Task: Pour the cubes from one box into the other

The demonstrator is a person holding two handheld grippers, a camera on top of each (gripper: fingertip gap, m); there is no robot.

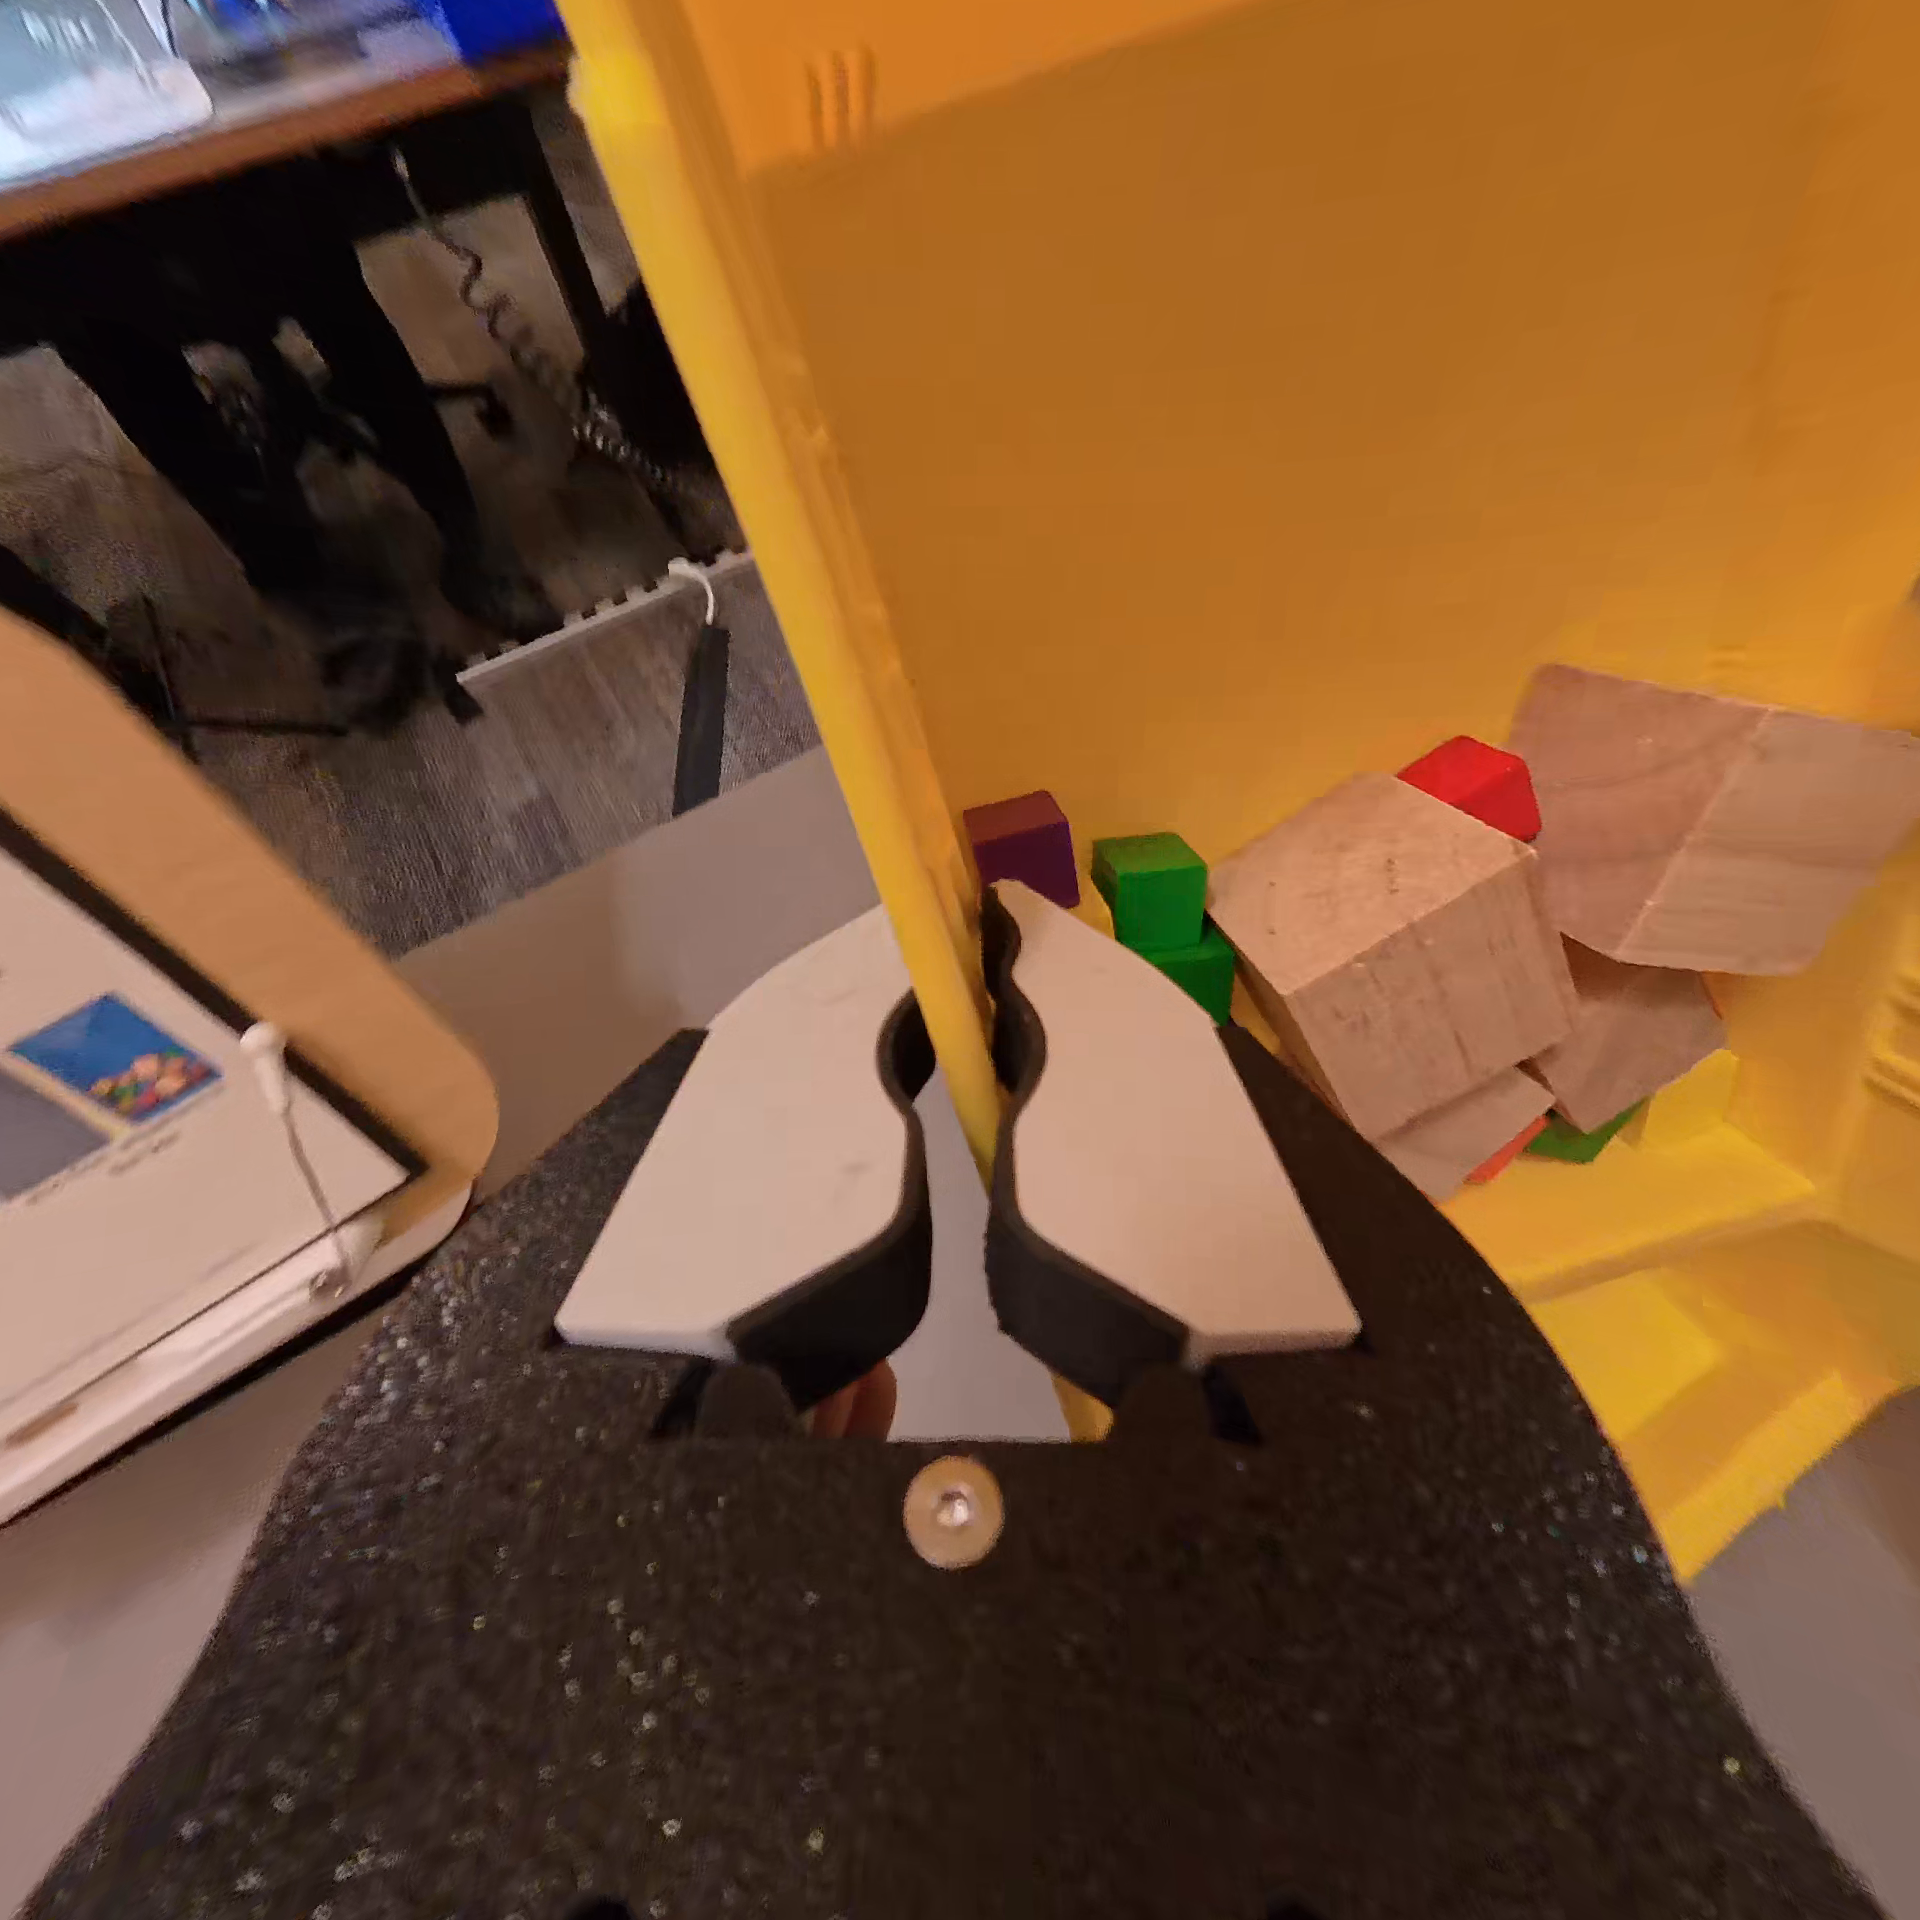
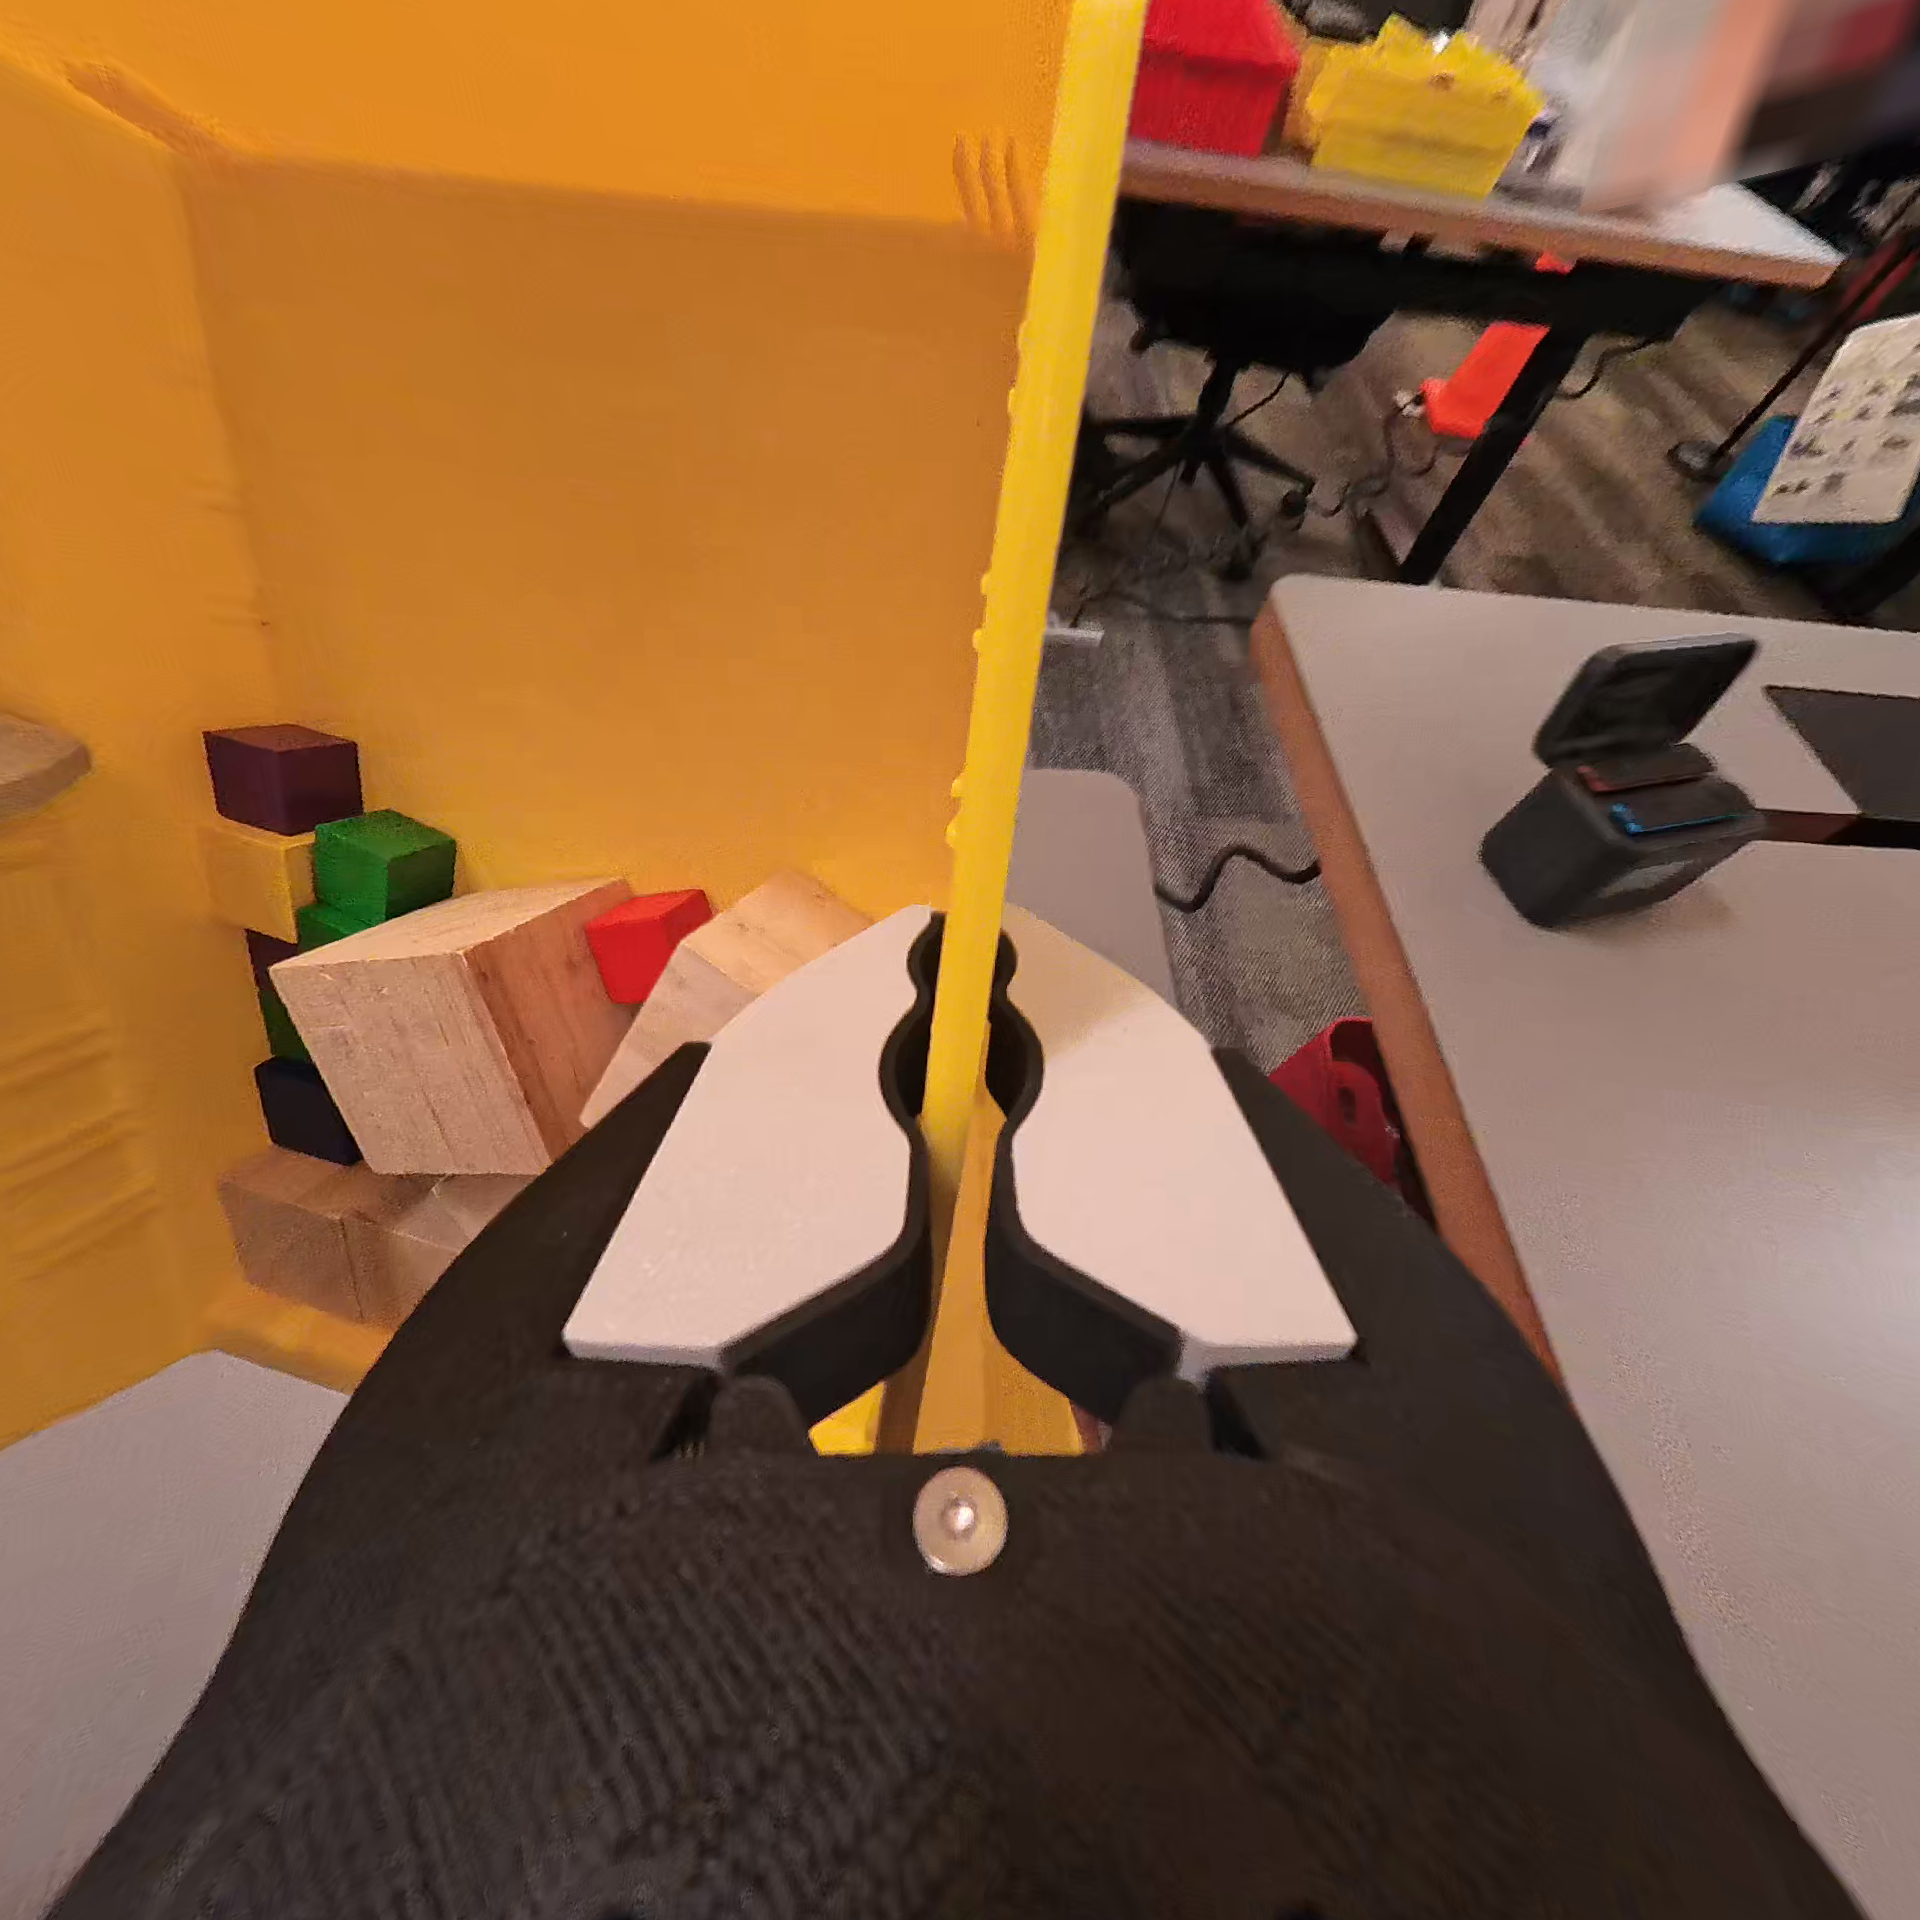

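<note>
A yellow box [image 1: 1299, 468] is tipped up, and its floor rises like a wall in both views [image 2: 623, 468]. My left gripper [image 1: 961, 987] is shut on the box's left rim. My right gripper [image 2: 961, 987] is shut on its right rim. Cubes have slid into the low corner: big pale wooden cubes [image 1: 1392, 956] [image 2: 416, 1039], a red cube [image 1: 1475, 784] [image 2: 639, 940], green cubes [image 1: 1148, 883] [image 2: 379, 857] and a purple cube [image 1: 1023, 847] [image 2: 281, 774]. The other box is not in view.
A grey table [image 2: 1714, 1195] lies below. On it at the right stands a black device on a stand [image 2: 1631, 790]. A cardboard-backed printed sheet [image 1: 177, 1091] leans at the left. Farther off are tables, a chair [image 2: 1226, 416], and red and yellow bins [image 2: 1413, 104].
</note>
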